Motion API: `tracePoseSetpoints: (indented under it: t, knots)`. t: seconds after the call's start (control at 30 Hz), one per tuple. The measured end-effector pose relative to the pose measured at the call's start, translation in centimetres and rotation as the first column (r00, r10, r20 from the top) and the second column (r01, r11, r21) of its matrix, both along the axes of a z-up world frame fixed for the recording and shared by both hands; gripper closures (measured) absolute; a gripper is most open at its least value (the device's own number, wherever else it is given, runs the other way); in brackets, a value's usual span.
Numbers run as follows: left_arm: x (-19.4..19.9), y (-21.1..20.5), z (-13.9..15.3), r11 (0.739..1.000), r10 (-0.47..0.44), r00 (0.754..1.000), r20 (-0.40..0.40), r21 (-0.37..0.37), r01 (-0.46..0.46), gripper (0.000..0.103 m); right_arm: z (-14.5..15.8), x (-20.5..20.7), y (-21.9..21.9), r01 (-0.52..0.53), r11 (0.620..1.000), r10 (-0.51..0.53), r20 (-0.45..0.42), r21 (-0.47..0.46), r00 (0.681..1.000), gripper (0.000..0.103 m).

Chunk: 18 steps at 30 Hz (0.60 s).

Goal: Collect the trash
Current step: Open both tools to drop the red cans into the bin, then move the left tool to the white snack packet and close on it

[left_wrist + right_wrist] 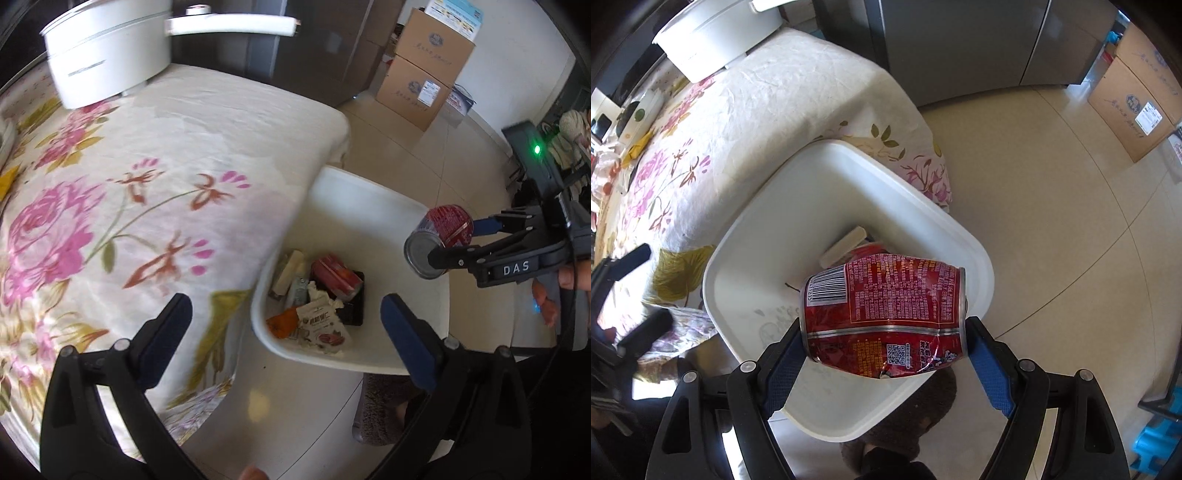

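Note:
My right gripper (pixel 884 328) is shut on a dented red drink can (pixel 886 306), gripped end to end and lying sideways above the white plastic bin (pixel 849 177). In the left wrist view the same can (pixel 439 236) hangs over the bin's right rim, held by the right gripper (pixel 454 240). My left gripper (pixel 286 306) is open and empty, above the bin's near left corner by the table edge. Inside the bin (pixel 332 184) lie another red can (pixel 338 277), a snack wrapper (pixel 321 325), an orange wrapper (pixel 282 321), cream sticks (pixel 291 269) and a black tray (pixel 354 310).
The bin stands on the tiled floor (pixel 1052 221) against a table with a floral cloth (pixel 129 184). A white appliance (pixel 107 62) sits at the table's far end. Cardboard boxes (pixel 424 74) are stacked by the wall. A fuzzy slipper (pixel 384 406) is below the bin.

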<state>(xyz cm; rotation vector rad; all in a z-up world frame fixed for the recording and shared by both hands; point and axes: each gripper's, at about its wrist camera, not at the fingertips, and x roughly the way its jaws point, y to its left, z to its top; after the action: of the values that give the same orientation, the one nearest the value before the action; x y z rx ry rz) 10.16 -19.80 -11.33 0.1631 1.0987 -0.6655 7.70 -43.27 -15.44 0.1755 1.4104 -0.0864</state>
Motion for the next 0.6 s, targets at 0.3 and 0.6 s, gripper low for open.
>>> tracePoseSetpoints:
  t: [0.3, 0.6]
  knots:
    - [1.0, 7.1, 1.1, 0.987, 0.161, 0.987, -0.016, -0.010, -0.161, 0.002, 0.4, 1.3, 2.9, -0.075, 0.997, 0.075, -0.011, -0.023, 0.997, 0.014]
    - [0.8, 13.8, 2.9, 0.963, 0.270, 0.963, 0.013, -0.007, -0.270, 0.002, 2.9, 2.7, 6.7, -0.111, 0.994, 0.111, 0.045, -0.018, 0.993, 0.014]
